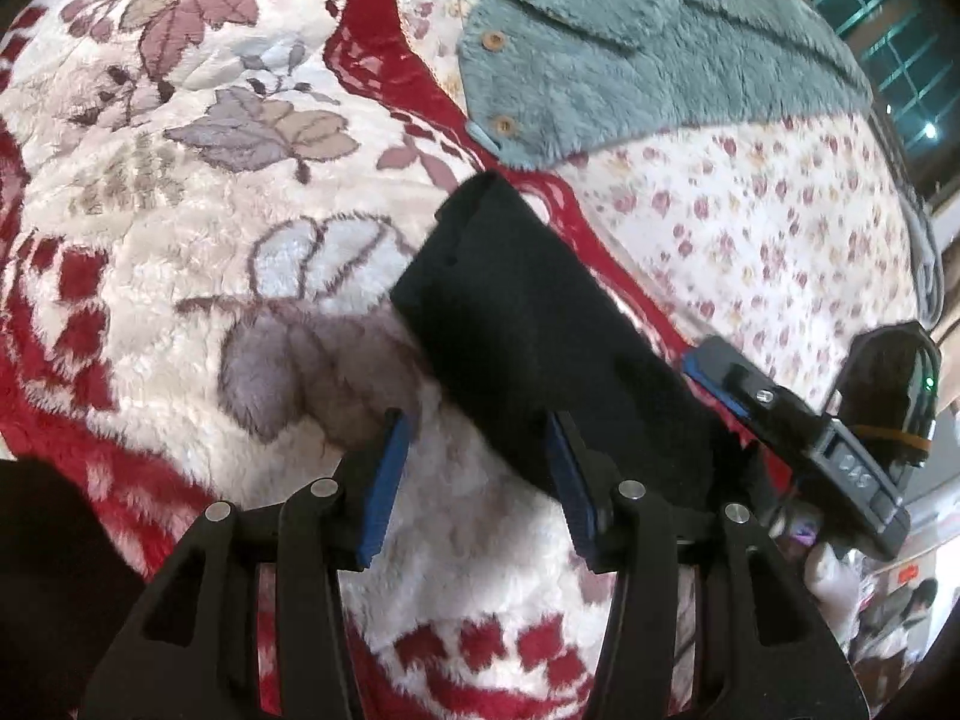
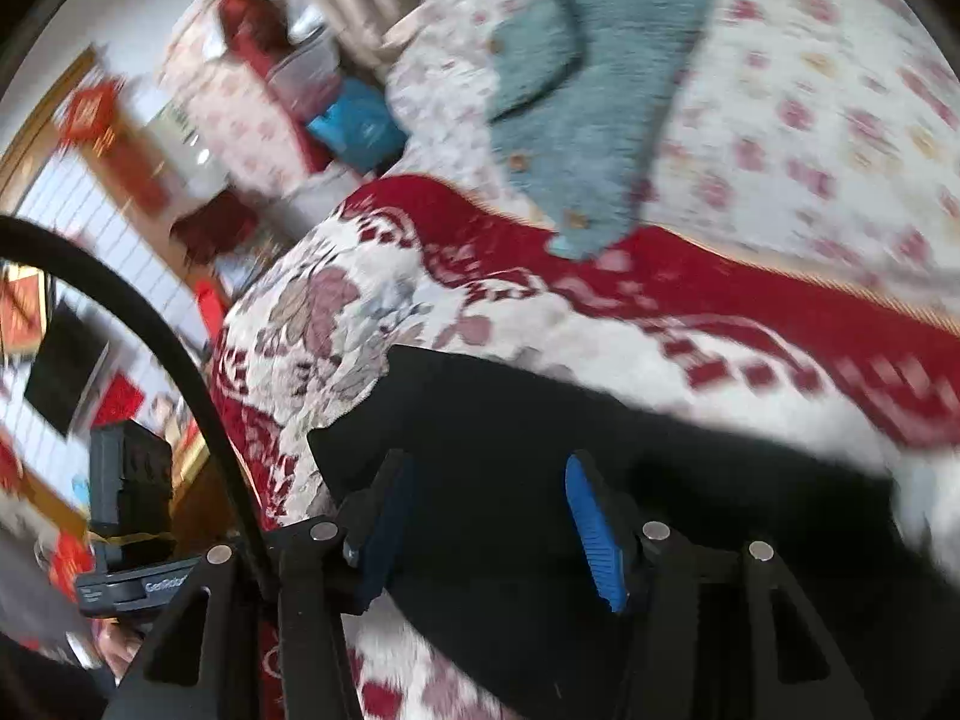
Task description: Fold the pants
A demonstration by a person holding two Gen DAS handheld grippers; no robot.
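Note:
The black pants lie folded into a narrow strip on the white and red floral blanket. My left gripper is open just above the blanket, its right finger against the near end of the strip. The right gripper shows at that view's right edge, beside the pants. In the right wrist view the pants spread under my right gripper, which is open with its blue-padded fingers over the black cloth. That view is blurred.
A teal fleece garment with wooden buttons lies further back on a flowered sheet; it also shows in the right wrist view. Room furniture and red decorations stand beyond the bed's left edge.

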